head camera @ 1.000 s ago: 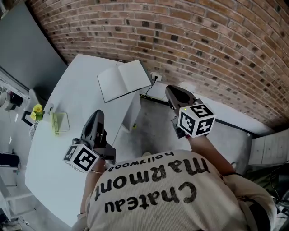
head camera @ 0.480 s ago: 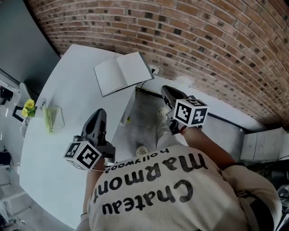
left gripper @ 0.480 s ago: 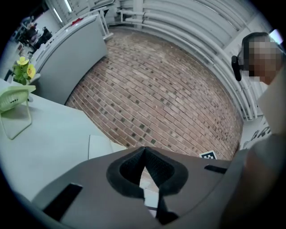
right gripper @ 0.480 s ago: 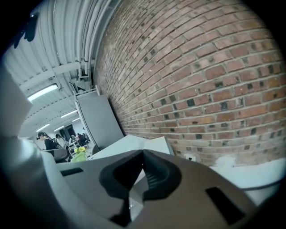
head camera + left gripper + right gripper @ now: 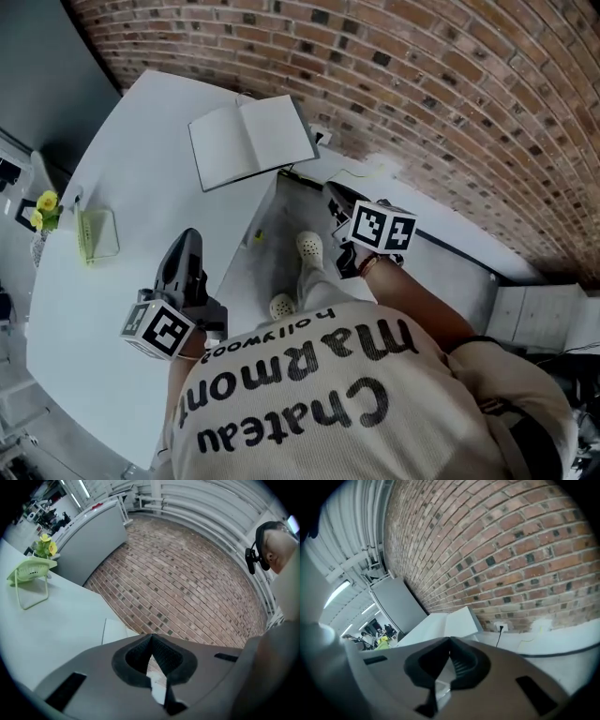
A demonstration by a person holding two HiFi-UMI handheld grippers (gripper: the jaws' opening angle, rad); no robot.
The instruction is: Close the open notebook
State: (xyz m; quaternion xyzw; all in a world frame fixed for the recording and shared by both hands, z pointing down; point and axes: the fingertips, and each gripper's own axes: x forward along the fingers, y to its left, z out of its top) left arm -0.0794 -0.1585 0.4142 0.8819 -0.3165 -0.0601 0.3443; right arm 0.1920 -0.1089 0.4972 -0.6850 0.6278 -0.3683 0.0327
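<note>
The open notebook (image 5: 251,141) lies flat with blank white pages on the far part of the white table (image 5: 131,159), close to the brick wall. My left gripper (image 5: 190,236) hovers over the table's near right edge, well short of the notebook, jaws shut and empty. My right gripper (image 5: 331,191) hangs off the table to the right of the notebook, over the floor gap, also shut and empty. In the left gripper view the left gripper (image 5: 151,637) points at a notebook page (image 5: 114,631). The right gripper (image 5: 449,642) faces the notebook (image 5: 450,619).
A green wire stand (image 5: 96,234) and yellow flowers (image 5: 43,207) sit at the table's left edge. A wall socket (image 5: 502,627) with a cable sits behind the notebook. A white ledge (image 5: 450,246) runs along the brick wall (image 5: 422,75). The person's white shoes (image 5: 308,247) stand on the floor.
Both grippers have sunk, the right one farther and with a roll of the wrist. The head view has tilted down, so the shoes now show.
</note>
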